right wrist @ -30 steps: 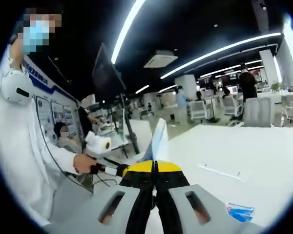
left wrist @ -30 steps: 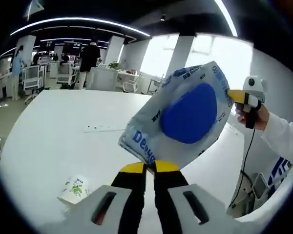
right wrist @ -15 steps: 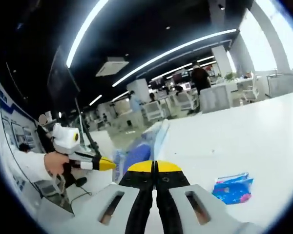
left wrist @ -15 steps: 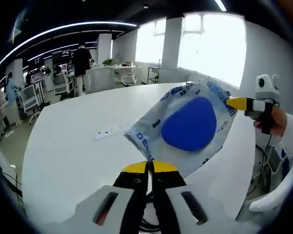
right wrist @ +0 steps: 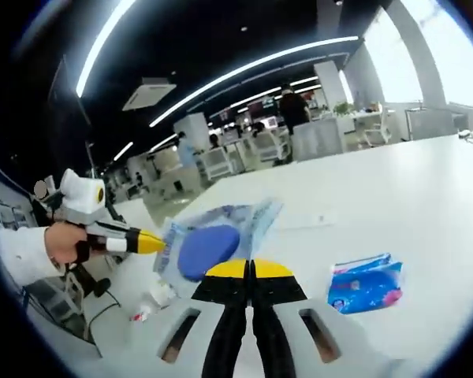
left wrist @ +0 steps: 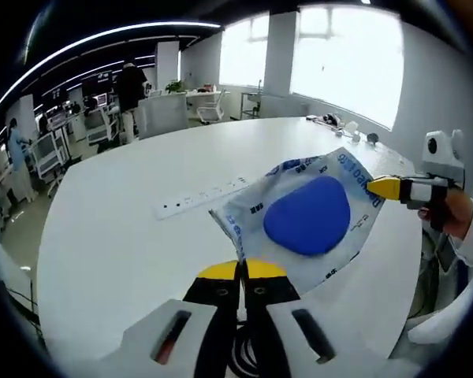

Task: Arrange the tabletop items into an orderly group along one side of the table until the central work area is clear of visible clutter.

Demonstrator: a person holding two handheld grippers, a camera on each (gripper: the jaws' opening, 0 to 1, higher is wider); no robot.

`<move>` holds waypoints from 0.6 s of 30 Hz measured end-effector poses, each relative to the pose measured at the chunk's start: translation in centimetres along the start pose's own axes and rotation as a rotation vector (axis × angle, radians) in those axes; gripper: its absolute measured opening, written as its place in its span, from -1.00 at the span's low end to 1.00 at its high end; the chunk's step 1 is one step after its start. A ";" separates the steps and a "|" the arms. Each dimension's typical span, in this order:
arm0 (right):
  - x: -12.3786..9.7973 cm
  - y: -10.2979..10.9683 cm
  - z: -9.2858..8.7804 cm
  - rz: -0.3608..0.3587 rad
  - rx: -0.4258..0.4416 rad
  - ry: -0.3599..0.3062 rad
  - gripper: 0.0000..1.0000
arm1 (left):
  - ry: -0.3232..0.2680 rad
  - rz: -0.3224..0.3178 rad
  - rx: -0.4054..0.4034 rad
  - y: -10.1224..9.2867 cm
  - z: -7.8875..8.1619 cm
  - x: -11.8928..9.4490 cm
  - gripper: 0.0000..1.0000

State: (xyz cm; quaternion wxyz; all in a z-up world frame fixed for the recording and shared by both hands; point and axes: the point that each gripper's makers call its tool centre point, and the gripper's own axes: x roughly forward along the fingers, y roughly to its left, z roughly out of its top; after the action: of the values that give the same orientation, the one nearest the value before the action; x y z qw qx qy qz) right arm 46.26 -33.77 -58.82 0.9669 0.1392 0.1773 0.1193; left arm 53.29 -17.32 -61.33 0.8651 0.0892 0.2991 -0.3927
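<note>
The white table [left wrist: 102,236] is the landmark, a broad rounded top. Over its near edge hangs a clear plastic pouch [left wrist: 299,216] with blue print, and inside it sits a rounded blue pad [left wrist: 307,214]; the pouch is held up off the table, stretched between the two grippers. In the right gripper view the same pouch [right wrist: 213,236] shows just beyond that gripper's yellow tips, the blue pad [right wrist: 207,248] in its lower part.

On the table, past the pouch toward the middle, lies a white power strip [left wrist: 201,199], flat and apart from everything else. In the right gripper view a blue packet [right wrist: 365,283] lies flat on the table to the right of the pouch, and a small white wrapper [right wrist: 154,298] lies near the table edge below the pouch.

The left gripper [left wrist: 238,272] points forward over the table edge, its jaws pressed together on the pouch's lower corner. The right gripper [right wrist: 250,270] has its jaws closed tight on the pouch's opposite edge; in the left gripper view it comes in from the right [left wrist: 378,187], yellow tip pinching the pouch, with a hand [left wrist: 453,219] and white sleeve behind it. In the right gripper view the left gripper's yellow tip meets the pouch from the left, held by a hand [right wrist: 59,242].
</note>
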 end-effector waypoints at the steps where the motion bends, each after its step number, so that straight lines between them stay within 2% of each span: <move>1: 0.3 -0.4 -0.4 -0.017 -0.009 0.017 -1.00 | 0.007 -0.001 0.005 0.0 -0.1 0.4 -1.00; 7: 2.4 -2.4 -2.3 -0.061 -0.093 0.101 -1.00 | 0.045 -0.007 0.008 0.5 -1.1 2.6 -1.00; 10: 3.3 -3.3 -3.1 -0.077 -0.097 0.131 -1.00 | 0.060 -0.012 0.007 0.7 -1.5 3.6 -1.00; 12: 4.0 -4.3 -4.1 -0.096 -0.120 0.177 -1.00 | 0.075 -0.018 -0.002 0.9 -2.0 4.4 -1.00; 18: 6.2 -5.5 -6.3 -0.115 -0.177 0.248 -1.00 | 0.115 -0.022 -0.007 1.7 -3.4 6.8 -1.00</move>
State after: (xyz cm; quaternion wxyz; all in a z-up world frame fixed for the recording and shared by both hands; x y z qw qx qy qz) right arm 50.49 -35.78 -68.11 0.9514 0.0272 0.2918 0.0950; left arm 56.44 -19.10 -68.23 0.8425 0.1054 0.3507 -0.3952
